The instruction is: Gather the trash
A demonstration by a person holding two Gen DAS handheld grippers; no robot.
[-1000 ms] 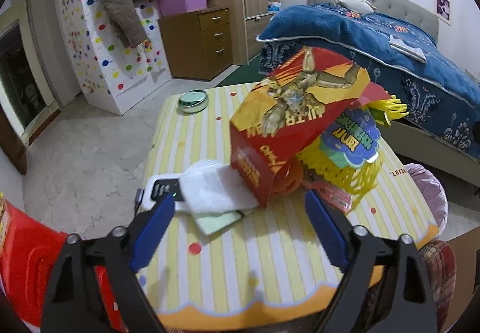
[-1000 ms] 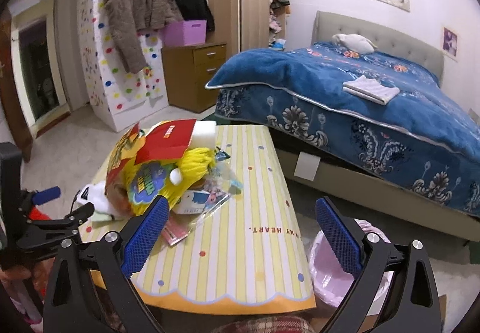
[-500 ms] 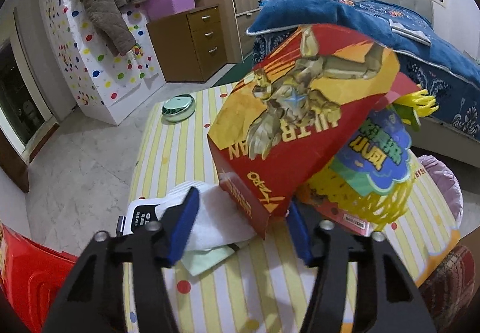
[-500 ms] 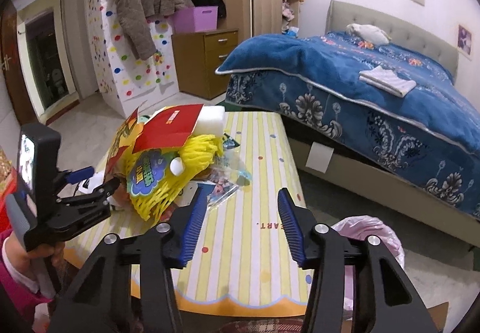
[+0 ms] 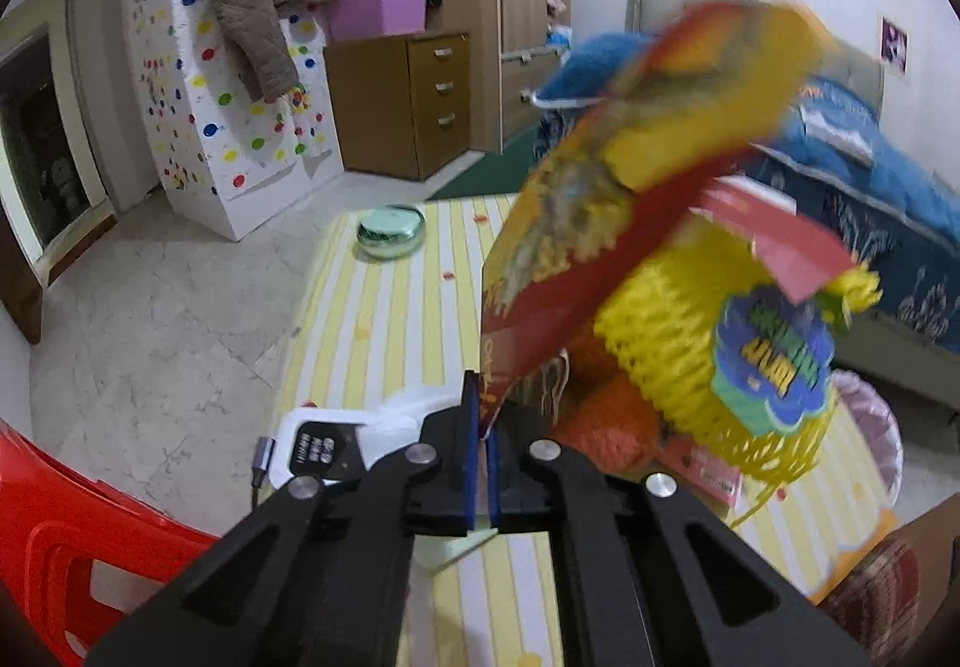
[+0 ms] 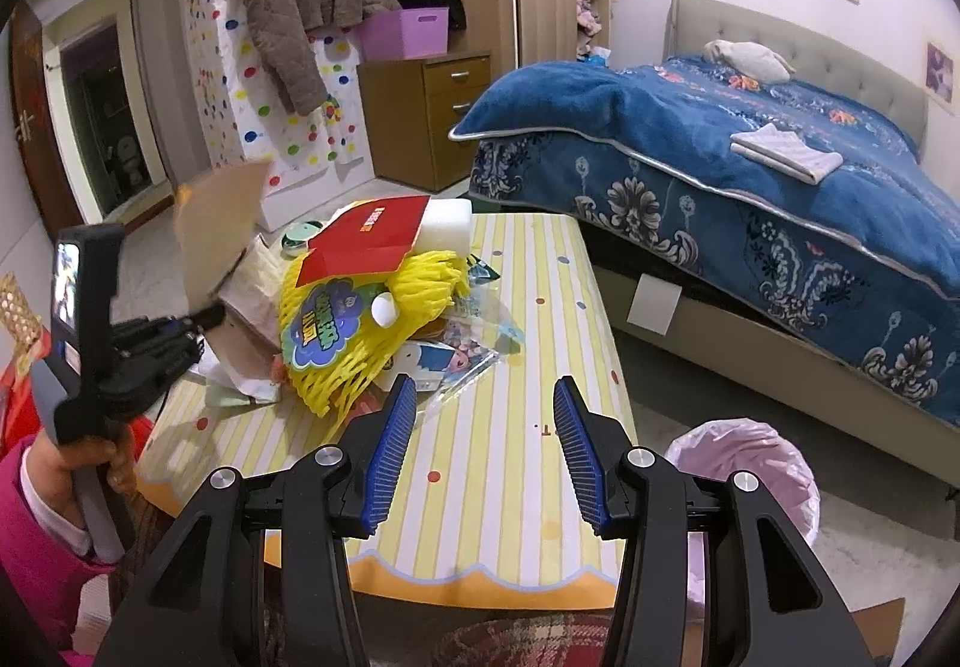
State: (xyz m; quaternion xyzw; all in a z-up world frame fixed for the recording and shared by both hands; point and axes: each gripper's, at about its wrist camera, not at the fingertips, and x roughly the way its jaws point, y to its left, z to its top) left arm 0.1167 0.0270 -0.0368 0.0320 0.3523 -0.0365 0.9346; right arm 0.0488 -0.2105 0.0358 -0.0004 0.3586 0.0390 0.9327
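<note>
My left gripper (image 5: 480, 430) is shut on the corner of a red and yellow cardboard box (image 5: 606, 187) and holds it tilted up off the striped table (image 5: 384, 319). In the right wrist view the box (image 6: 219, 229) shows its brown inside, gripped by the left gripper (image 6: 192, 328). Under it lie yellow foam netting (image 5: 690, 343) with a blue sticker, a red card (image 6: 366, 241), a white foam block (image 6: 447, 223) and clear wrappers (image 6: 474, 343). My right gripper (image 6: 483, 439) is open and empty above the table's near edge.
A pink-lined trash bin (image 6: 750, 463) stands on the floor right of the table. White tissue and a black-and-white device (image 5: 318, 442) lie at the table's left. A green round tin (image 5: 390, 238) sits at the far end. A red chair (image 5: 66, 535) is at left, a blue bed (image 6: 750, 169) at right.
My left gripper closed on the box's corner and lifted it off the pile. My right gripper narrowed its opening and moved in over the table's near edge.
</note>
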